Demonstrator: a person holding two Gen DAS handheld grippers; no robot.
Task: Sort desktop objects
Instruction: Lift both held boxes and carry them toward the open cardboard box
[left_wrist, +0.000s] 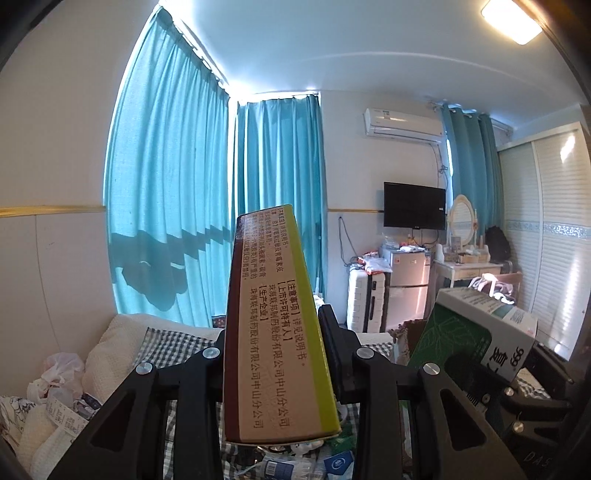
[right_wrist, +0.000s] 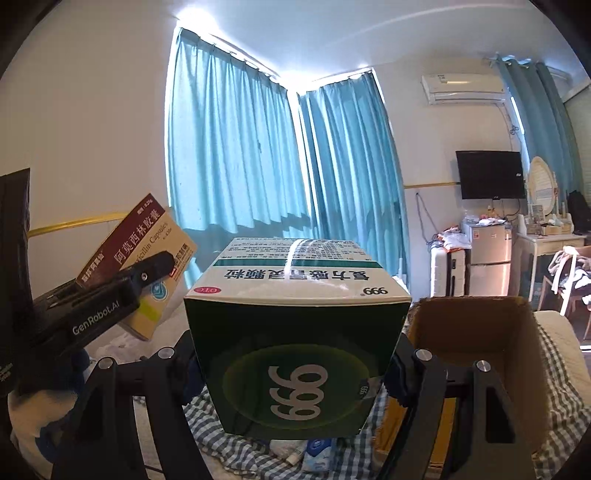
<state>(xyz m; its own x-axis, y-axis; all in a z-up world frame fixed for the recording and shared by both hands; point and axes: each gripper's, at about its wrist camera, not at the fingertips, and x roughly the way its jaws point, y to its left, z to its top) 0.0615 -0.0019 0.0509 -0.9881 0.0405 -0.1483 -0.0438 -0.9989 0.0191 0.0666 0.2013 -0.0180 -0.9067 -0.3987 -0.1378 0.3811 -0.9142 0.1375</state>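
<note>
Boxes of medicine are held up in the air, one in each gripper.

The tan and maroon amoxicillin box (left_wrist: 275, 325) is clamped between the two fingers of the left gripper (left_wrist: 275, 354); it is raised high and tilted, with its long side pointing away from the camera toward the blue curtains (left_wrist: 207, 206). The green and white 999 box (right_wrist: 295, 332) is clamped by the right gripper (right_wrist: 295, 365), and its green end face is turned to the camera. From the right wrist view, the left gripper with its box is seen on the left side, near but apart from the green box. An open cardboard box (right_wrist: 476, 332) is seen just beside the green box, on its right, and it stands on a checked cloth (right_wrist: 561, 369). Small packets are seen lying low under both grippers, but they are too small to be named.
</note>
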